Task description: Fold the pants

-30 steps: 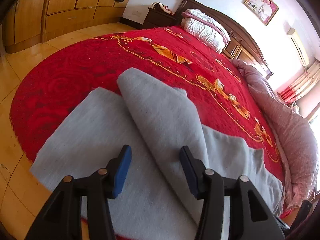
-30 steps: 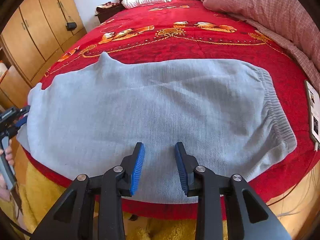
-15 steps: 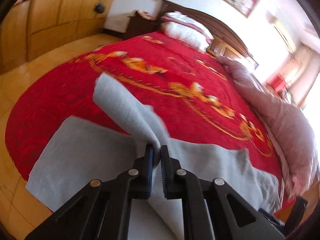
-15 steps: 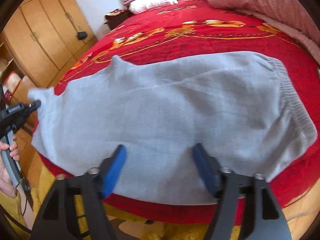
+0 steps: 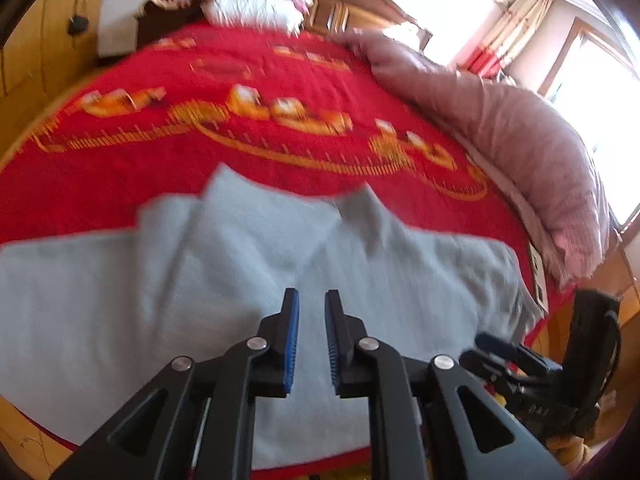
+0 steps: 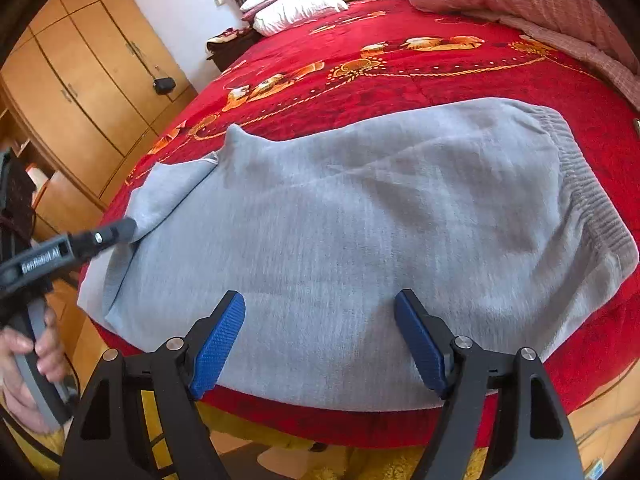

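Right gripper at 6 o'clock, jaws spread wide over the near edge of the grey pants, nothing pinched. Left gripper: jaws opening, a narrow gap, and no cloth between the pads as far as the blurred wrist view shows. Pants lie across the red bedspread, waistband at 3 o'clock, leg end flipped over toward 9–10 o'clock. Judgement: legs are stacked and the first lengthwise fold is just started; squaring the flap and the remaining folds are left. Pillows at 12.
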A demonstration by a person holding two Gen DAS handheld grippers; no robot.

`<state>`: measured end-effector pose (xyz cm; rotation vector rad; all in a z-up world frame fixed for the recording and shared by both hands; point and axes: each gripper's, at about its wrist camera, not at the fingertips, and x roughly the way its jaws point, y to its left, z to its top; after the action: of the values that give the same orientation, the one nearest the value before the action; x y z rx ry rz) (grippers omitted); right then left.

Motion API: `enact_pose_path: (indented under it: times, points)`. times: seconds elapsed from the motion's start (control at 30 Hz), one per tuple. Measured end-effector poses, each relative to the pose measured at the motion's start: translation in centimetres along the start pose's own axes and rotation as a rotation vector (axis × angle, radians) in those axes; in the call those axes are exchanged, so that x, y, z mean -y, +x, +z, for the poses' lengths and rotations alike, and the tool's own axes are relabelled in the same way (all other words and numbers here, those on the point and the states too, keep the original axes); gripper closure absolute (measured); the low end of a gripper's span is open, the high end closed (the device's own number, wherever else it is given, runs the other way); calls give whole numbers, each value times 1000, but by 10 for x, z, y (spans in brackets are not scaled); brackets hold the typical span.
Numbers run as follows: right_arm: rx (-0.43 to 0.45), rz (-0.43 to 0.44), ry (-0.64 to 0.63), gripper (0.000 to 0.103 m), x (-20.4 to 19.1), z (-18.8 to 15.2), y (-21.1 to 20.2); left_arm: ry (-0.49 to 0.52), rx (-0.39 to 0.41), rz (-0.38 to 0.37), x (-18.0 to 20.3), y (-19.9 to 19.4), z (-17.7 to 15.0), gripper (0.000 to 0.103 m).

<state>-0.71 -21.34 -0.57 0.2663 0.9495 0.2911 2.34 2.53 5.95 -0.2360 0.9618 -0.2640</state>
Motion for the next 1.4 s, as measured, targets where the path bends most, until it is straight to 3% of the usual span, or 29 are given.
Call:
enact_pose_path:
  times: [0.13,0.27,0.47,0.8,0.83,0.9,0.93,1.1,1.27,1.4]
  points:
    - [25,0,-2,24,0,-5,1,-3,16,-1,1,-10,-6,81]
    - [37,18,31,21,4,-6,2,13,87,95,-10,-22,8,64]
    - [40,32,34,18,4,-6,3,12,69,224,-36,3,27,63]
    - [57,50,41,18,6,-7,2,3,55,229,-41,35,24,64]
    - [58,45,35,17,5,-8,2,7,58,232,-39,34,24,65]
    - [60,37,24,17,3,-9,3,8,69,227,-37,32,24,89]
    - [59,33,19,16,2,-9,4,4,78,221,-37,29,25,94]
    - [58,22,7,16,0,-9,4,-46,195,218,-40,-16,21,99]
    - [58,20,10,16,1,-8,5,-128,306,310,-65,-71,12,99]
    - [49,-10,-1,16,-3,-7,7,-200,335,389,-97,-100,-5,100]
